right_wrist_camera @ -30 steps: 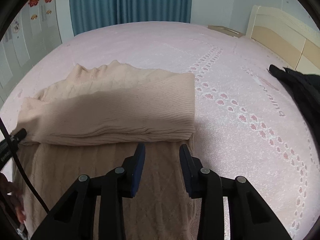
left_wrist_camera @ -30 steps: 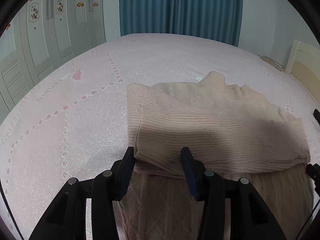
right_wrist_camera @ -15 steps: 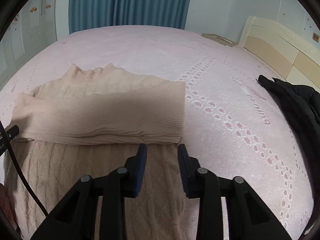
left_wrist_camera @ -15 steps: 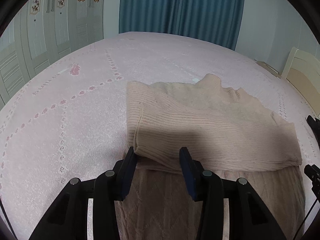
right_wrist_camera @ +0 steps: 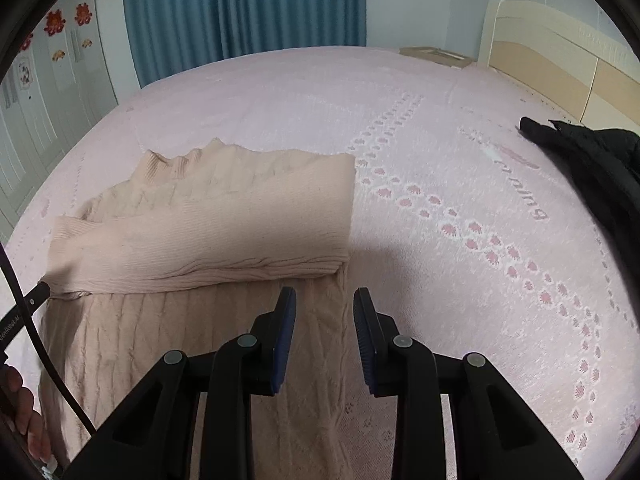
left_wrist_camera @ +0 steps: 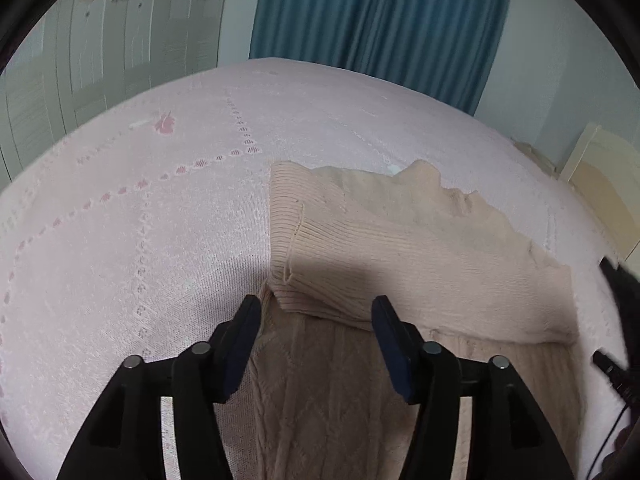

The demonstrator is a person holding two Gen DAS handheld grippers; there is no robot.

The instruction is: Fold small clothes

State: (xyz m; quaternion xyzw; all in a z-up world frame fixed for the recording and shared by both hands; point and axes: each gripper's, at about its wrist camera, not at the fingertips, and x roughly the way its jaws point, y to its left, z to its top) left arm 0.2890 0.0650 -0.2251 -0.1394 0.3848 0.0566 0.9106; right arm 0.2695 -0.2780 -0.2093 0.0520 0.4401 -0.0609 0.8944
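Note:
A beige knit sweater (left_wrist_camera: 400, 240) lies flat on the pink bed cover (left_wrist_camera: 120, 220), its ribbed sleeves folded across the chest in a band. Below that band the cable-knit body (left_wrist_camera: 320, 380) shows. My left gripper (left_wrist_camera: 316, 308) hovers at the band's left near corner; its jaws are opening, and no cloth is pinched between them. In the right wrist view the same sweater (right_wrist_camera: 200, 232) fills the left half. My right gripper (right_wrist_camera: 325, 296) is open just short of the band's right end, over the body's right edge, holding nothing.
A black garment (right_wrist_camera: 592, 160) lies on the bed at the far right, in front of a cream headboard (right_wrist_camera: 560, 60). Blue curtains (left_wrist_camera: 380, 20) and pale wardrobe doors (left_wrist_camera: 80, 60) stand behind the bed. A person's hand (right_wrist_camera: 20, 420) and a cable show at lower left.
The left jaws have spread wider. Both grippers have drawn back a little from the folded sleeve band, whose near edge now lies ahead of the fingertips.

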